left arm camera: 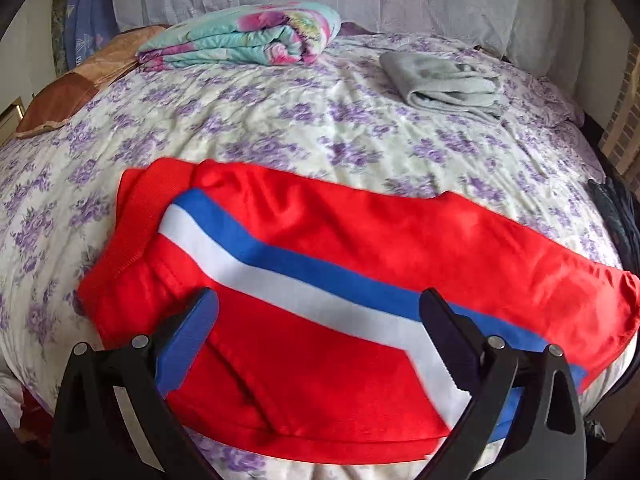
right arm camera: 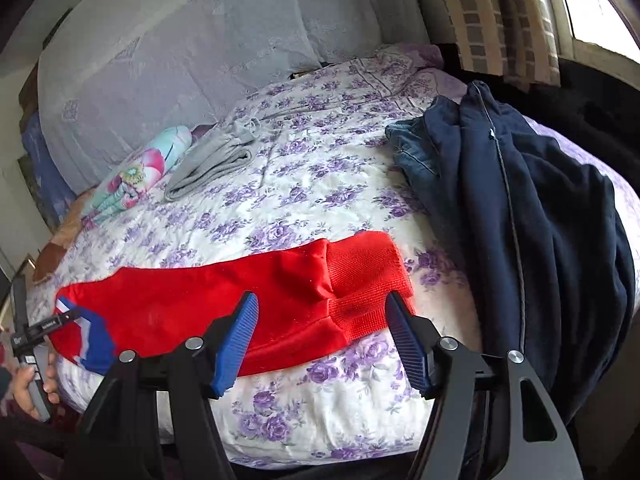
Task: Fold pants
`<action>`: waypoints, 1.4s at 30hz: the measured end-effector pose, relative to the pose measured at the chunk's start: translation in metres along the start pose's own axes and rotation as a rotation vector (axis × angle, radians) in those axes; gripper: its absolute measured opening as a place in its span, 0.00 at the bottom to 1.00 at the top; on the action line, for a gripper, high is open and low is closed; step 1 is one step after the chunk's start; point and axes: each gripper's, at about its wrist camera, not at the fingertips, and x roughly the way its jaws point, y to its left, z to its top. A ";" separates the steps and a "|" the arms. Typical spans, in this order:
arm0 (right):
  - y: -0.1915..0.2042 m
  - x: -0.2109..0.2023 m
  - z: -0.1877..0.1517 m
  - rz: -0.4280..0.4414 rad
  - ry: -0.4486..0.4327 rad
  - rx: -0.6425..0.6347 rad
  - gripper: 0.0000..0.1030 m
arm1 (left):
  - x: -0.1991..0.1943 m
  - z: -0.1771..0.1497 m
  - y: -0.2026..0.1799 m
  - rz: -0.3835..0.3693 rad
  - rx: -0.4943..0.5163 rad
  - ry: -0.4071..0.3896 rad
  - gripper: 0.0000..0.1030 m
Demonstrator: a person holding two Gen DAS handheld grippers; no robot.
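Observation:
Red pants [left arm camera: 304, 360] with a blue and a white side stripe lie flat across the near side of the floral bedsheet [left arm camera: 280, 128]. My left gripper [left arm camera: 320, 308] is open just above the striped part, with the cloth spread below its fingers and nothing pinched. In the right wrist view the pants [right arm camera: 192, 304] end in a ribbed red band [right arm camera: 368, 276]. My right gripper [right arm camera: 322, 320] is open over that band, its blue pads apart and not pressing the cloth. At the left edge a person's hand [right arm camera: 32, 388] holds the other gripper's handle.
A folded floral blanket [left arm camera: 240, 36] and a folded grey garment [left arm camera: 440, 80] lie at the far side of the bed. Dark navy clothes [right arm camera: 540, 220] and jeans [right arm camera: 412, 152] are heaped at the right. The bed's near edge [right arm camera: 320, 440] is just below the grippers.

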 end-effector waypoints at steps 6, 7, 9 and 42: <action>-0.017 0.033 -0.019 -0.026 0.145 0.061 0.62 | -0.003 -0.017 0.007 0.150 0.079 -0.027 0.95; -0.019 0.022 -0.019 -0.008 0.108 0.070 0.63 | -0.006 -0.017 0.009 0.136 0.072 -0.035 0.95; -0.027 0.005 -0.020 0.009 0.058 0.137 0.69 | -0.017 -0.016 0.006 0.122 0.066 -0.055 0.95; 0.019 -0.003 -0.003 0.270 -0.194 0.093 0.26 | 0.035 -0.020 -0.238 -0.262 0.402 0.011 0.96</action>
